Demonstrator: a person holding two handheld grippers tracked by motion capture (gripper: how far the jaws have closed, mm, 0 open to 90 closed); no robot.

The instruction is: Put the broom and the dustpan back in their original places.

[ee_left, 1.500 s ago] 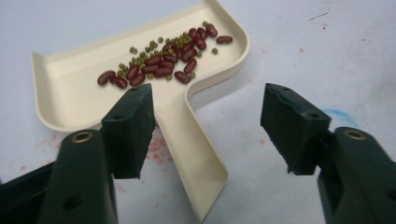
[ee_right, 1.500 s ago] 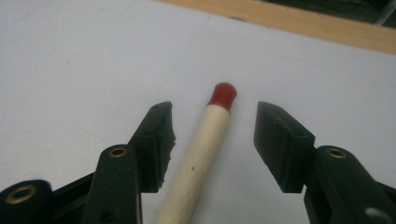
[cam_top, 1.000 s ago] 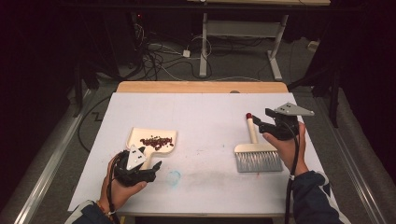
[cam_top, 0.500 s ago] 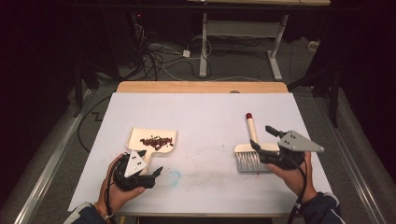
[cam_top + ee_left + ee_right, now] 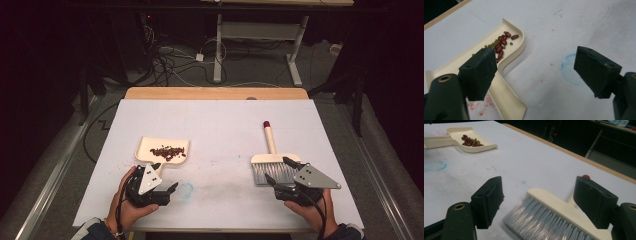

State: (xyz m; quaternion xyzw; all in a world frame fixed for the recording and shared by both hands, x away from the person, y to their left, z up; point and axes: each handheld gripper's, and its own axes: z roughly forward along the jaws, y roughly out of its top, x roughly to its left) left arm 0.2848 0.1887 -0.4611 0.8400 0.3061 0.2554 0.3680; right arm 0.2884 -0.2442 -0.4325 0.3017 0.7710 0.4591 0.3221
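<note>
Since the earlier frame, right gripper [image 5: 278, 170] moved nearer, its jaws opening wide beside the brush [image 5: 272, 161]; left gripper [image 5: 165, 176] stayed wide, holding nothing, near the dustpan [image 5: 145, 148].

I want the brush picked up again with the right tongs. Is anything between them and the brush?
Nothing visible. The right tongs stand open just behind the brush, whose grey bristles lie right before them in the right gripper view; the dustpan with beans sits well off to the side.
</note>
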